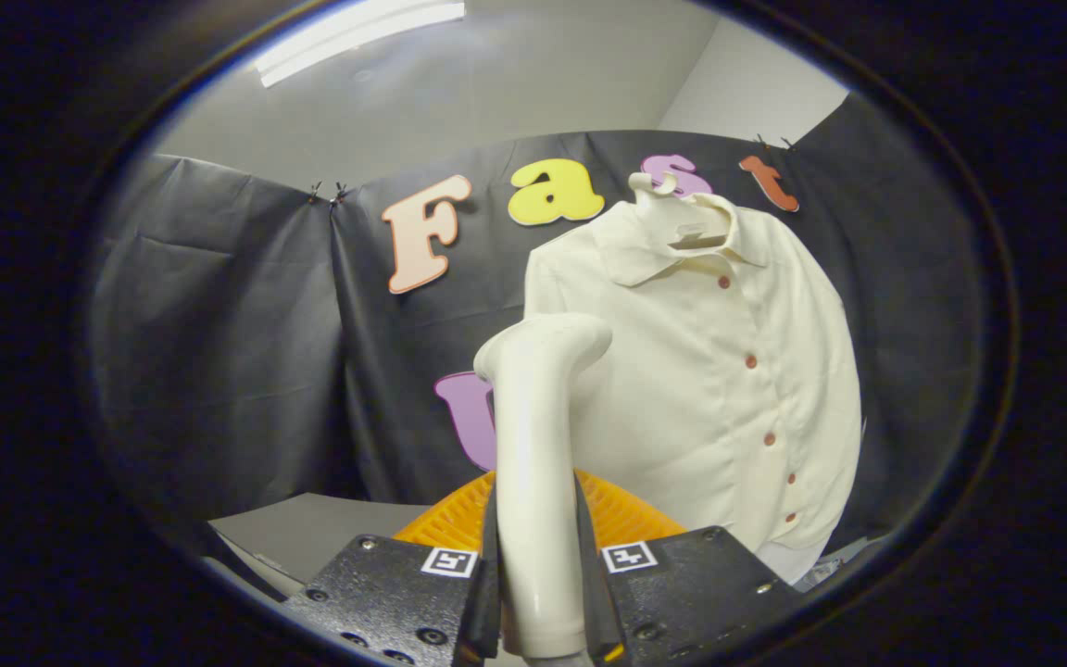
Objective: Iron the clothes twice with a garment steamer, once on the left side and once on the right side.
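Grip: your gripper (538, 593) is clamped on the steamer (538, 445) handle, upright so its head faces forward | Shirt (709, 371): hangs on hanger (682, 218) just beyond, front exposed | Judgement: neither side steamed yet.

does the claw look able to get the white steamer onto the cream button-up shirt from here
Probably yes. The claw is shut on the white garment steamer, whose head points toward the cream button-up shirt hanging beyond it, with nothing standing between them.

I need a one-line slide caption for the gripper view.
Gripper shut on the garment steamer, its head raised beside a cream shirt on a hanger.
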The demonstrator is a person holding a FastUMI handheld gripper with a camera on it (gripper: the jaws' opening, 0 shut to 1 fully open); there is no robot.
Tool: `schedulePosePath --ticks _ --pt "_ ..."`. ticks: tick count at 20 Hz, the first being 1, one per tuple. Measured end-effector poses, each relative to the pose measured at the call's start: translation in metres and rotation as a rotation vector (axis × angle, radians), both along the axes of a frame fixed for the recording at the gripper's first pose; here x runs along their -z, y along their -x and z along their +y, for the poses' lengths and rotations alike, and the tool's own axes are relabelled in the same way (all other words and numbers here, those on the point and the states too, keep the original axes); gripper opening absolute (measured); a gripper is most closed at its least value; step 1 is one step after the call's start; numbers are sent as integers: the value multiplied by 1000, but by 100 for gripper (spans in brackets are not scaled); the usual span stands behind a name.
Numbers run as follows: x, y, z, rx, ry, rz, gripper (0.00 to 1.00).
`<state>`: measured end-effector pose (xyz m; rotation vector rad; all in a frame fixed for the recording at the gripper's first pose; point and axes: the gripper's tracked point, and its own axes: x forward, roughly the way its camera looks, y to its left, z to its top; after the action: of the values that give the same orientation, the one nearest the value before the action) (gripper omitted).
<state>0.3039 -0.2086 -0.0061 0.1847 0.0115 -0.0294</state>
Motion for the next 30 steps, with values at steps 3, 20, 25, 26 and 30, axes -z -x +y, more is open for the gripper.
schedulePosePath --ticks 3,20,25,26,30 --pt "-5 -5 -28 14 -3 -30 35" --pt "94 -12 -85 -16 -82 11 35" --pt "136 0 -84 -31 -142 43 35" --pt "143 3 -84 -32 -153 49 35" --pt "172 14 -87 -29 -180 71 35"
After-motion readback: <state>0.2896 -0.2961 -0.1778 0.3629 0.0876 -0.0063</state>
